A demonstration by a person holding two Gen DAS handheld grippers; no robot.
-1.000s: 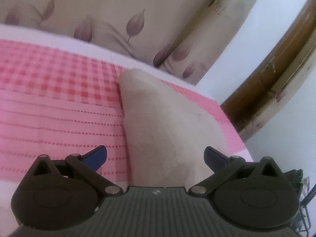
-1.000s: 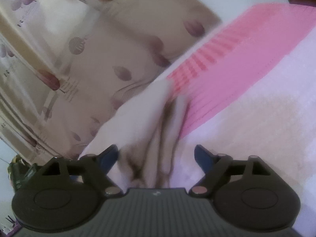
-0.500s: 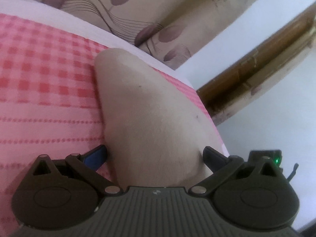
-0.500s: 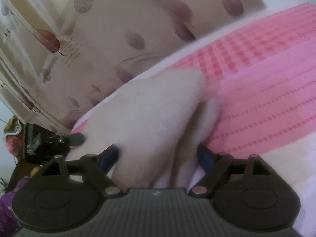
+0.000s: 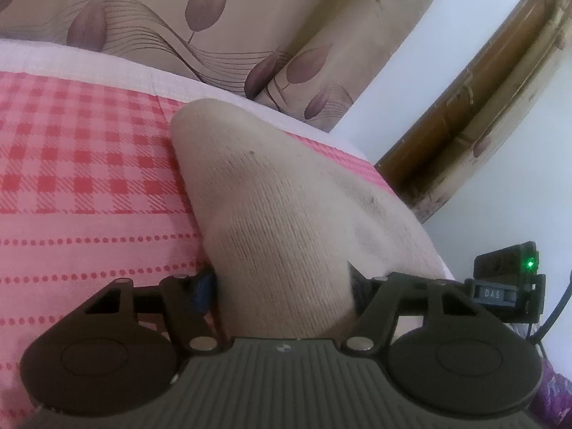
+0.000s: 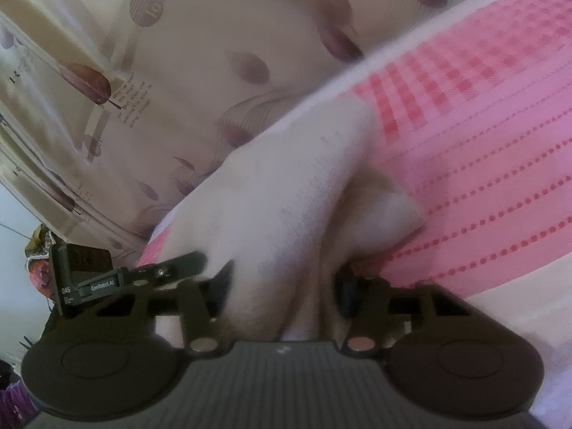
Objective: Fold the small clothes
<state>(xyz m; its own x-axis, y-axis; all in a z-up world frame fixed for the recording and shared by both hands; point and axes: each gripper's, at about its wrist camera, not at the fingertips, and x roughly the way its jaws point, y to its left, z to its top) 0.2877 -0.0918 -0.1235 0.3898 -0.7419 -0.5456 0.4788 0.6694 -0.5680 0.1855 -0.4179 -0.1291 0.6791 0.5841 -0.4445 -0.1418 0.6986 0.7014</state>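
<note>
Since the earlier frames both tongs have been brought in closer over the cream knitted sock, and their jaws have just been closing around it. In the left wrist view the left tongs are now seen clenched on the near end of the sock: the blue pad on one side and the dark pad on the other are pressed against the ribbed knit, which bulges between them. The sock is laid on a bed covered by a pink sheet printed with red checks and dotted lines, and it tapers away from the camera to a rounded tip near the sheet's white border. A beige curtain with purple leaf prints hangs behind the bed, and a brown wooden door frame stands to the right.

In the right wrist view, which is blurred, the right tongs are seen grasping what appears to be the same sock at another part of it, the fabric being gathered into folds between the two pads. A second lobe of the cloth is bunched just beside the right-hand pad. The other gripper's body, marked with lettering, is visible at the left edge of this view, touching the sock.
</note>
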